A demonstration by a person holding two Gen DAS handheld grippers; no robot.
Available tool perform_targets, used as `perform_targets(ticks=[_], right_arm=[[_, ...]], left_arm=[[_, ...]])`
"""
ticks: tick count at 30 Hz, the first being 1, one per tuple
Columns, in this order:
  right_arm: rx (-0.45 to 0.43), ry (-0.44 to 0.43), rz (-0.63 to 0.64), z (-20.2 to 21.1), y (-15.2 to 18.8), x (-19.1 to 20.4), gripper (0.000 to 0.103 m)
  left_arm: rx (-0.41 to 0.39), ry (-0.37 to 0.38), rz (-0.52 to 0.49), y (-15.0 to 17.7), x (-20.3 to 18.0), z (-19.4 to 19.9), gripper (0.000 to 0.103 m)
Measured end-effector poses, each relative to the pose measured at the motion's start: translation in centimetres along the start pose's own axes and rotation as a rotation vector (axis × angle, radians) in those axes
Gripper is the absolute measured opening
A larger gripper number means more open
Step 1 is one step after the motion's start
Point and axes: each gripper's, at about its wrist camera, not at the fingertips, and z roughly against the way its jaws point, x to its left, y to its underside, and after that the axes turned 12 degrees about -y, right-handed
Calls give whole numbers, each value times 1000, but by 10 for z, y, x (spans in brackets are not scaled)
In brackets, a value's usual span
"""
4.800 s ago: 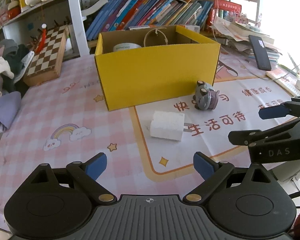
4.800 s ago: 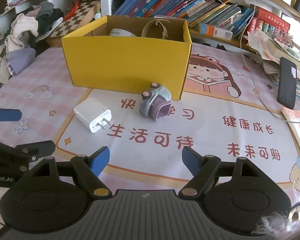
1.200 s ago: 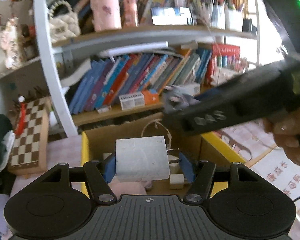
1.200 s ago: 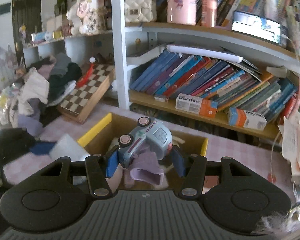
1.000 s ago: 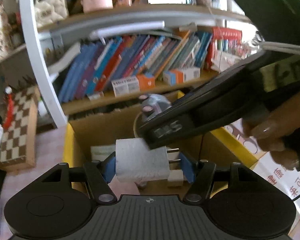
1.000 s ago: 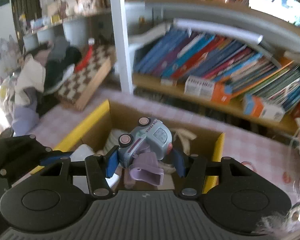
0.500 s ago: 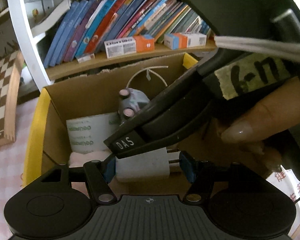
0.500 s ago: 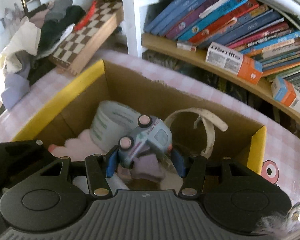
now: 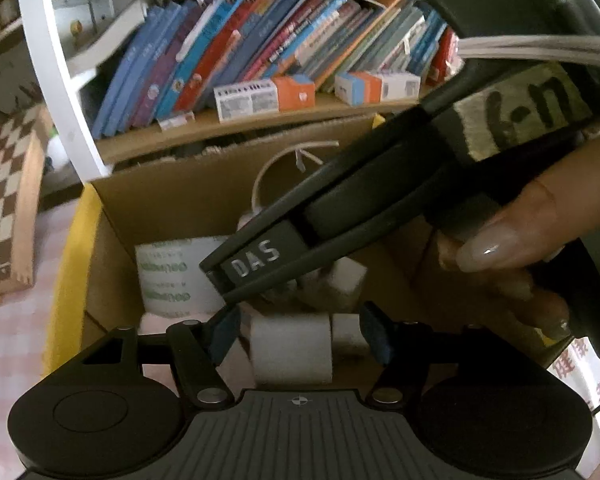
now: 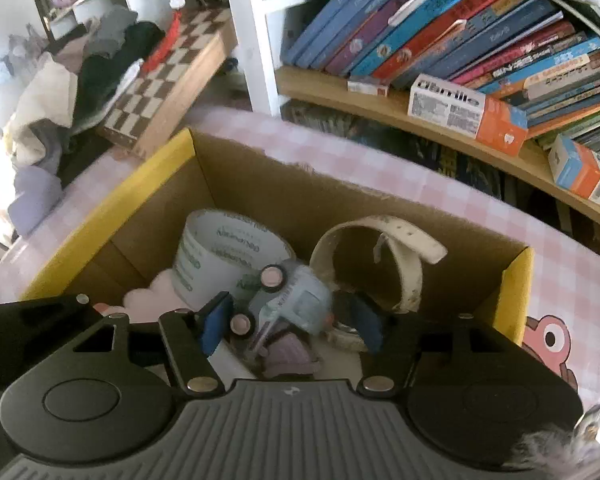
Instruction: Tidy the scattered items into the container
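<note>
1. Jaws of the right gripper (image 10: 290, 326) have just been opening – the toy car (image 10: 288, 308) sits between them with a gap at each pad, no longer pinched, down inside the yellow box (image 10: 112, 208).
2. Half a second ago that car was clamped and hanging above the box floor; now it lies low among the contents, near the tape roll (image 10: 220, 256) on its left and the white strap (image 10: 384, 248) on its right.
3. Left gripper (image 9: 300, 332) jaws stand slightly apart too: the white charger (image 9: 292, 354) lies between them, its near end hidden by the gripper body, and a gap shows beside each pad, so it looks released rather than held.
4. Both items were on the desk a few seconds back – both are now in the box.
5. Judged from this, the drop is done, and what remains is to lift both grippers clear without dragging anything out.
</note>
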Motion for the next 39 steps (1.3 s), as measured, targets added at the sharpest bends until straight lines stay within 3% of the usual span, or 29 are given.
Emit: perform_targets(ticks=[8, 15, 20, 28, 39], right_arm=[[-133, -44, -34, 48, 3, -3, 70], [-290, -47, -83, 112, 27, 3, 71], [-345, -21, -78, 147, 53, 22, 71], [-333, 46, -107, 165, 114, 60, 71], [-261, 119, -132, 165, 206, 139, 74]], left_arm=[[-95, -47, 40, -3, 2, 33, 74], [-192, -98, 85, 12, 13, 89, 81], [-246, -108, 161, 24, 31, 124, 85], [-262, -118, 184, 64, 35, 158, 89], [-189, -116, 201, 150, 23, 201, 90]])
